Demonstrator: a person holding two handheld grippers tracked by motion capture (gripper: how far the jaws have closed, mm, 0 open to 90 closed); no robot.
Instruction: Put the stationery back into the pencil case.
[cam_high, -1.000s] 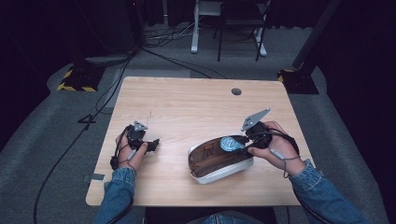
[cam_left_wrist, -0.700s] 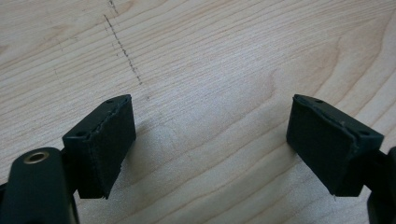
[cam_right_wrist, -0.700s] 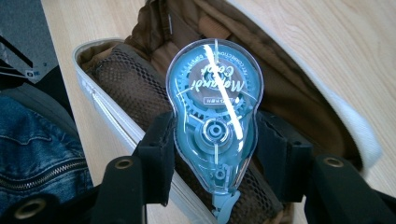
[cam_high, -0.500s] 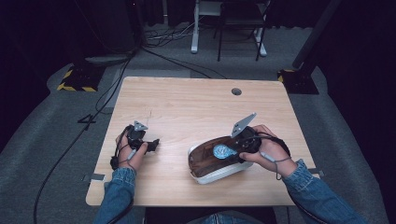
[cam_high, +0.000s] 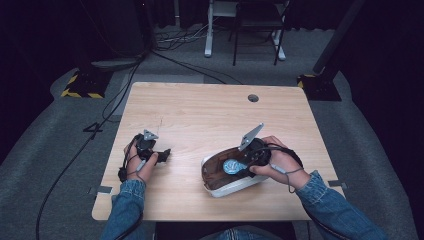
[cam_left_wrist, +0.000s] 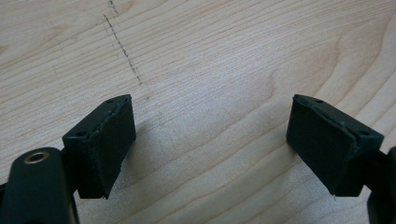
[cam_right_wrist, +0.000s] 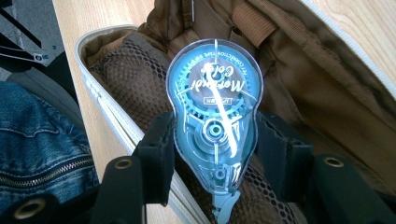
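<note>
A clear blue correction-tape dispenser (cam_right_wrist: 215, 121) sits between the jaws of my right gripper (cam_right_wrist: 215, 158), which is shut on its sides. In the high view the dispenser (cam_high: 232, 166) hangs just over the open pouch (cam_high: 220, 182), a white case with a brown lining and a mesh pocket (cam_right_wrist: 135, 79). My right gripper (cam_high: 245, 164) reaches over the pouch from the right. My left gripper (cam_high: 161, 155) rests on the table at the left, and its jaws (cam_left_wrist: 210, 149) stand wide open over bare wood with nothing between them.
The wooden table (cam_high: 210, 115) has a round cable hole (cam_high: 253, 98) near its far edge. A faint pencil line (cam_left_wrist: 123, 49) marks the wood ahead of the left jaws. A denim sleeve (cam_right_wrist: 42, 140) lies beside the pouch. Cables and a chair base lie on the floor beyond.
My right gripper has moved left and down with the dispenser, from the pouch's right end to over its opening. The left hand has stayed still.
</note>
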